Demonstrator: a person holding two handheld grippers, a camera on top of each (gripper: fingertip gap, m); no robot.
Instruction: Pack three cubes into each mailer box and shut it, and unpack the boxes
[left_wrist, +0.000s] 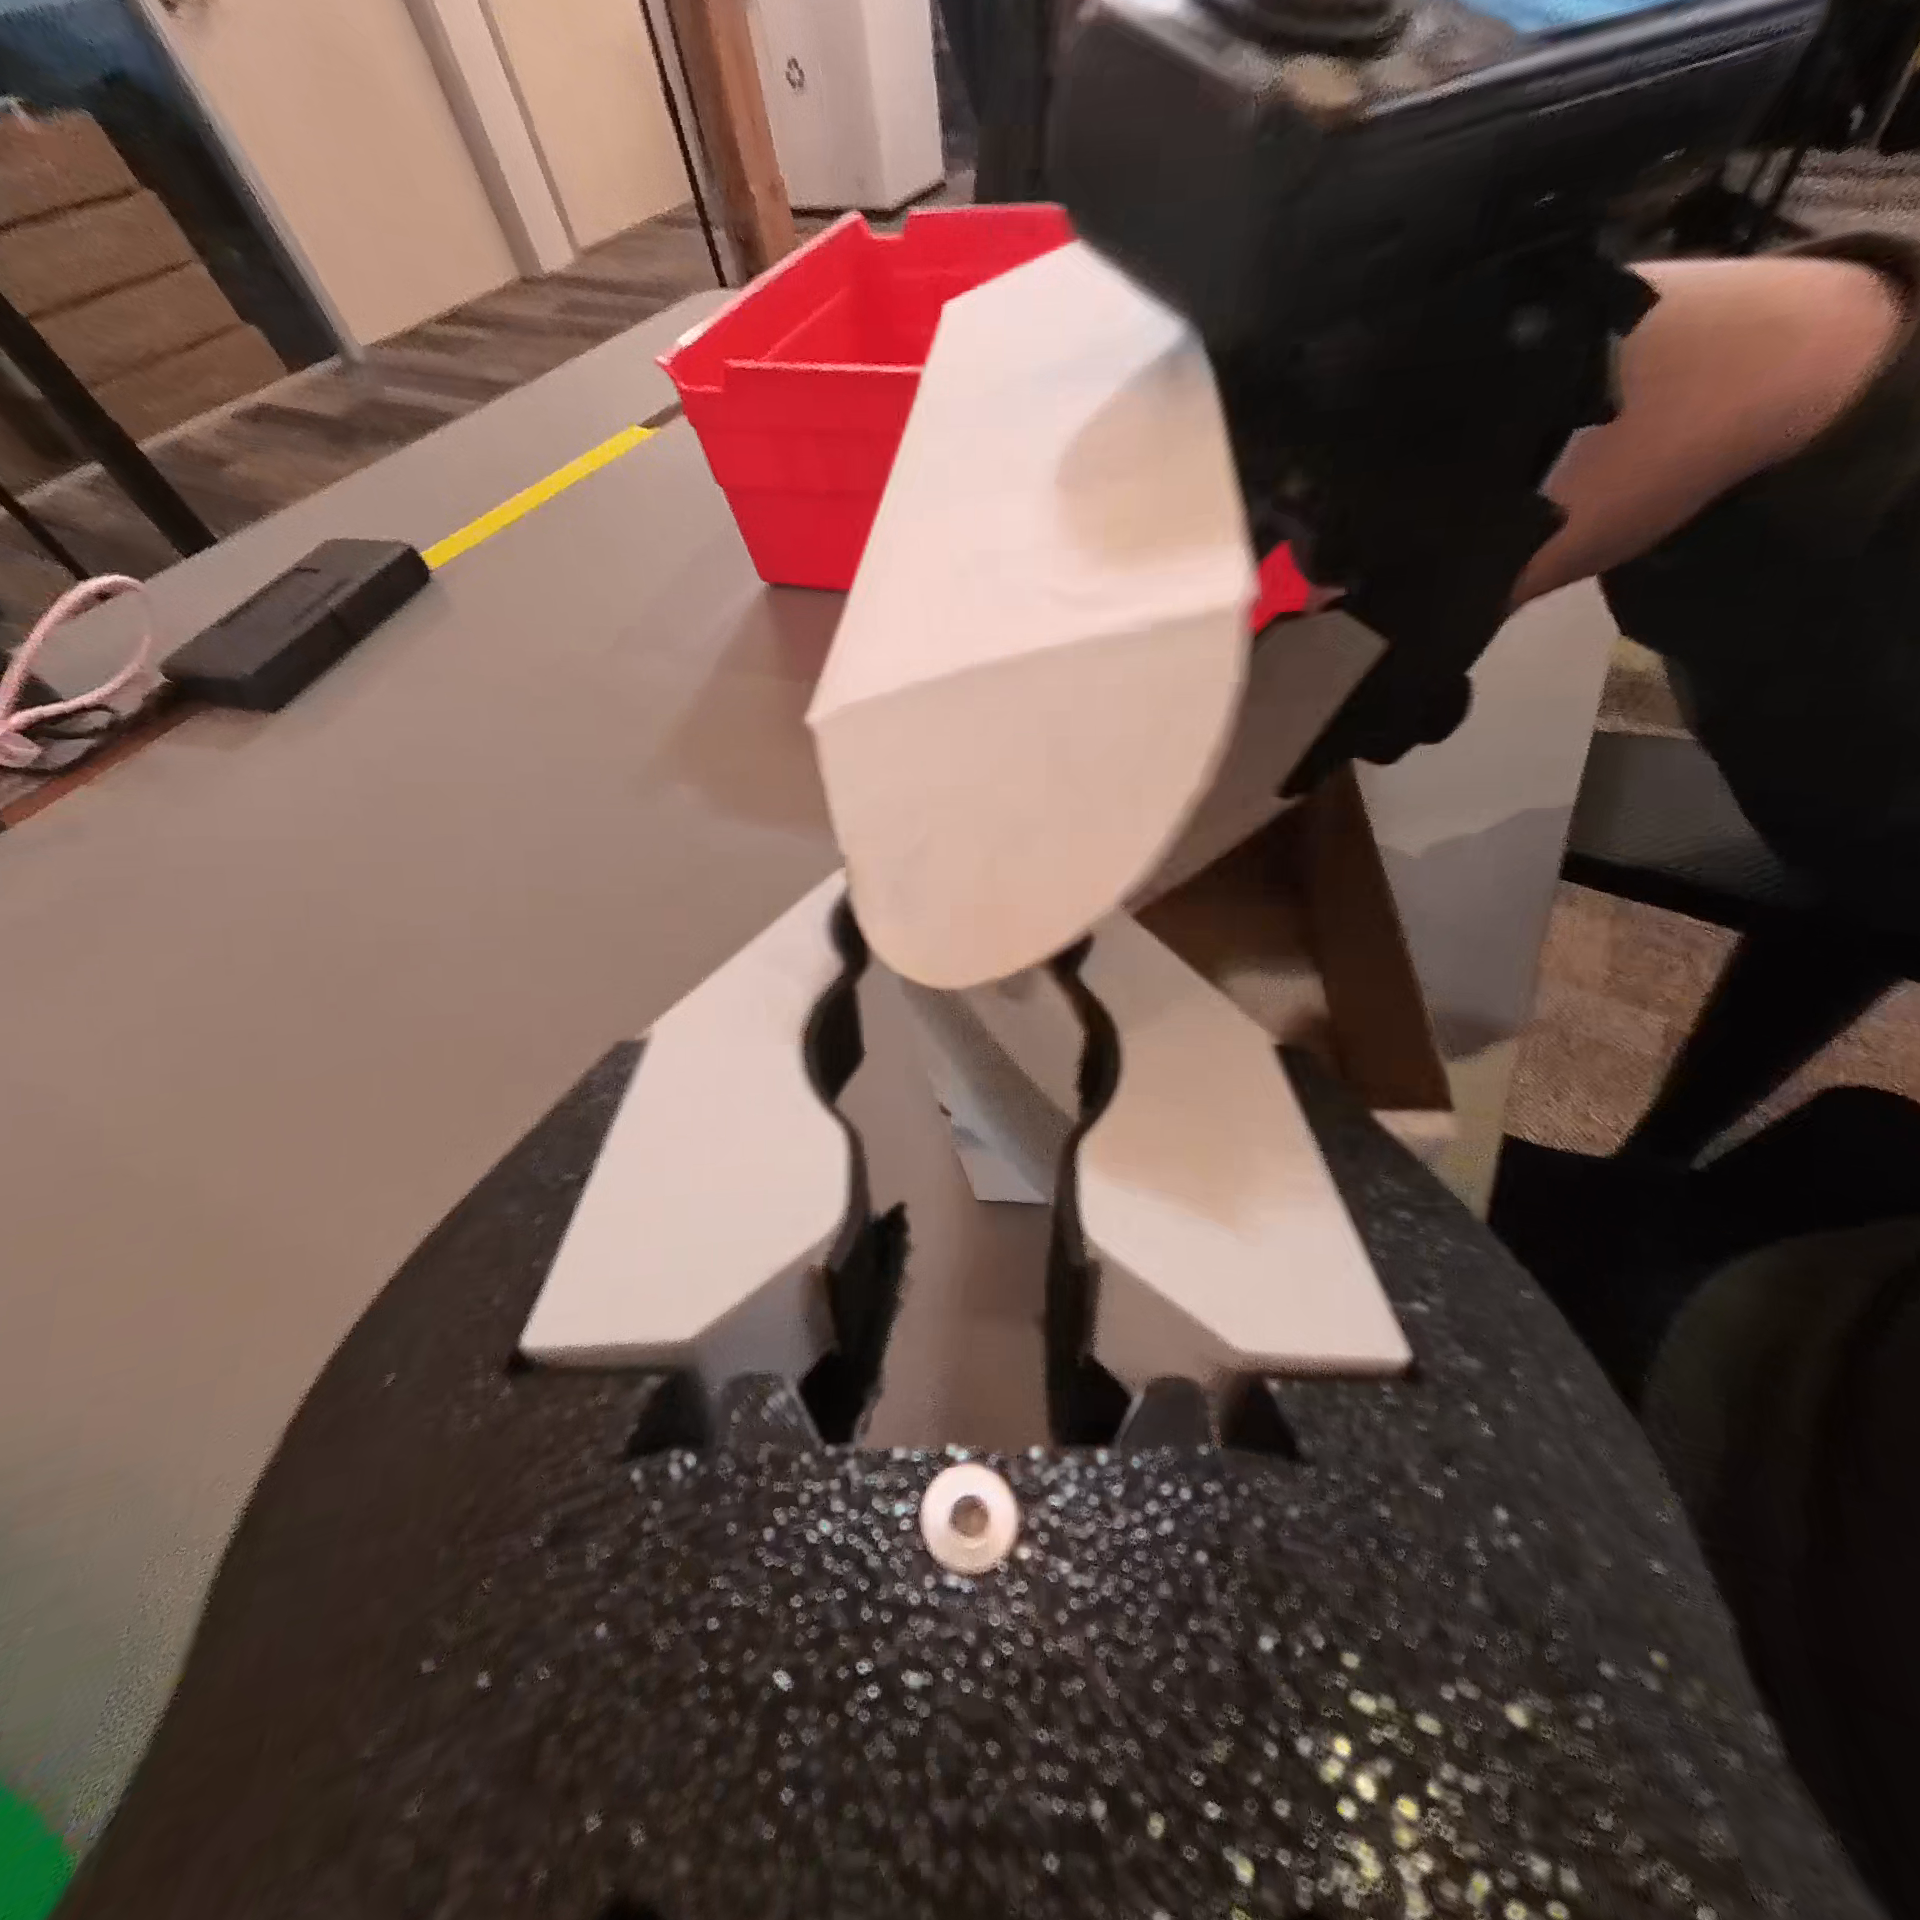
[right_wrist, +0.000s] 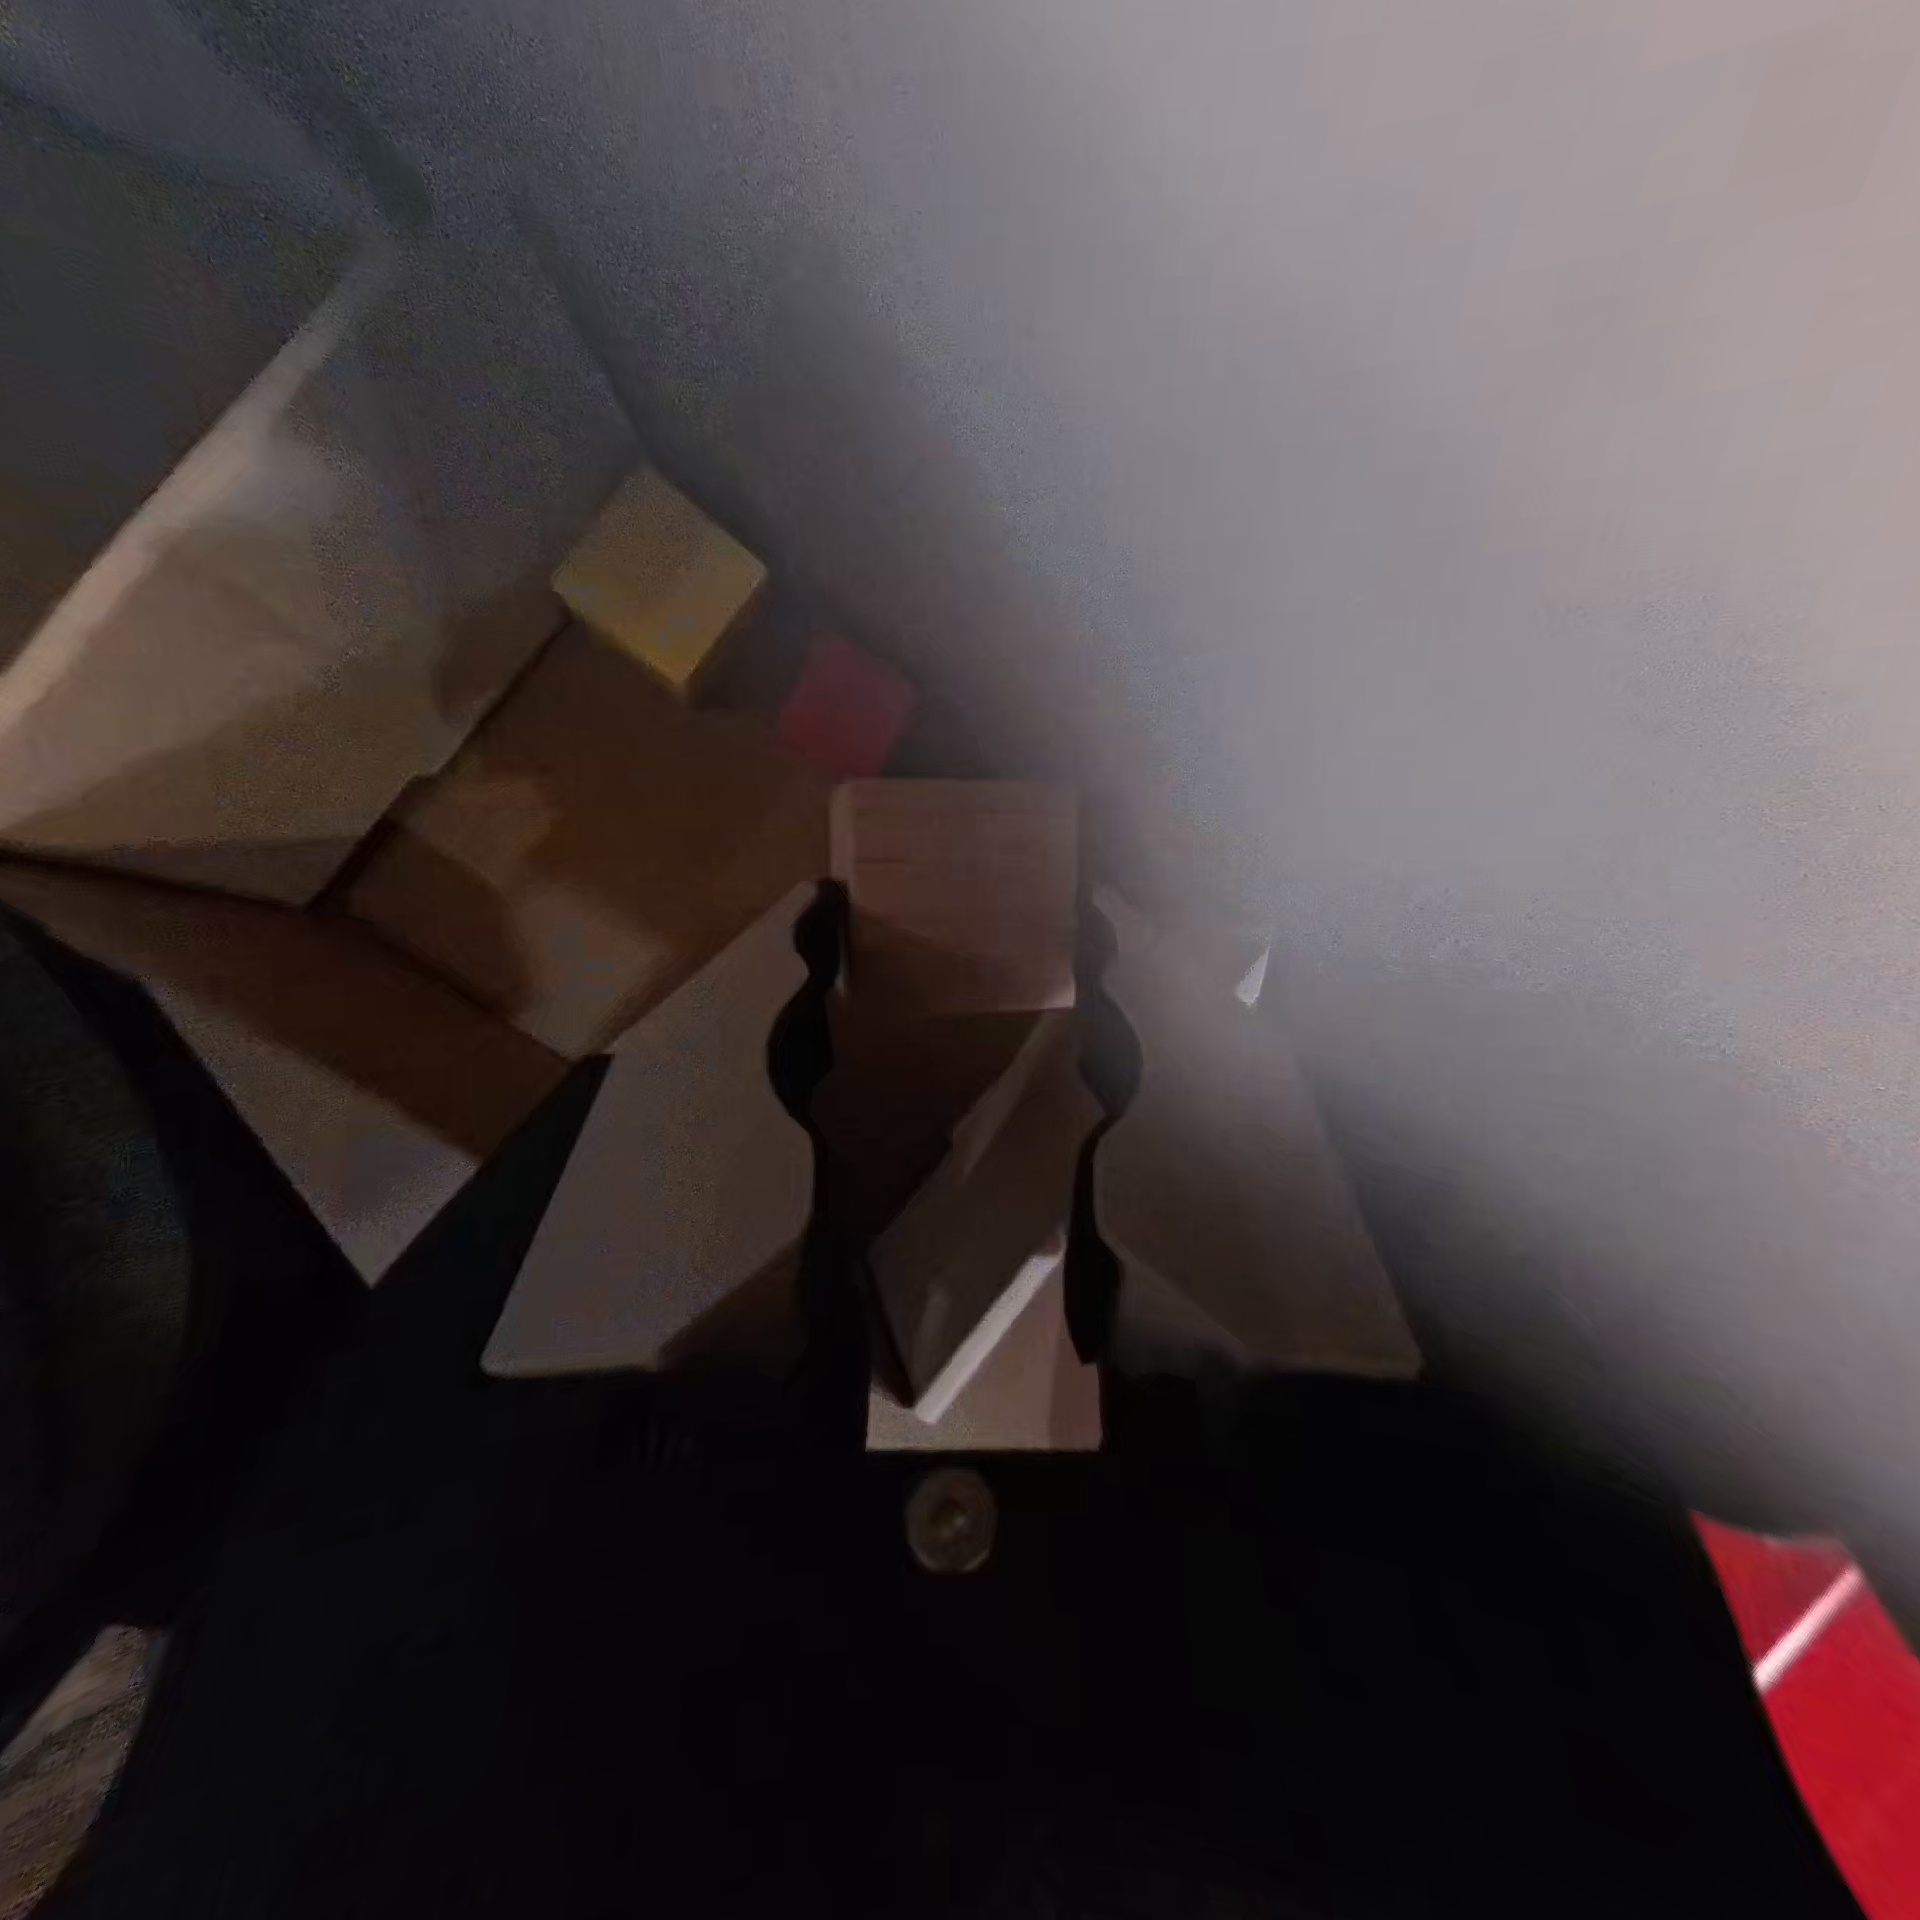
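cube in grasp: plain wood cube (right_wrist: 956, 894), pale tan w/ visible grain, crisp edges. Sits between tips of right gripper (right_wrist: 956, 935); both black pads appear pressed on its side faces, so it looks clamped.
handling (judged): light, rigid, not fragile. Smooth flat faces could slip if pinched off-centre; best grip = opposite flat faces, mid-height.
other cubes: yellow cube (right_wrist: 660, 577) and red cube (right_wrist: 847, 701), ahead-left of right jaws, down in the box.
mailer box: brown cardboard mailer box (right_wrist: 582, 821), open, white outside, just left/ahead of right jaws. Judged light, thin flaps bend easily, slides if pushed; hold a wall or flap edge.
left gripper: left gripper (left_wrist: 961, 971) spread apart, nothing pinched. The right gripper's white finger crosses over its tips; box wall (left_wrist: 1320, 935) just right of them.
bin: red bin (left_wrist: 821, 447), well ahead of left jaws.
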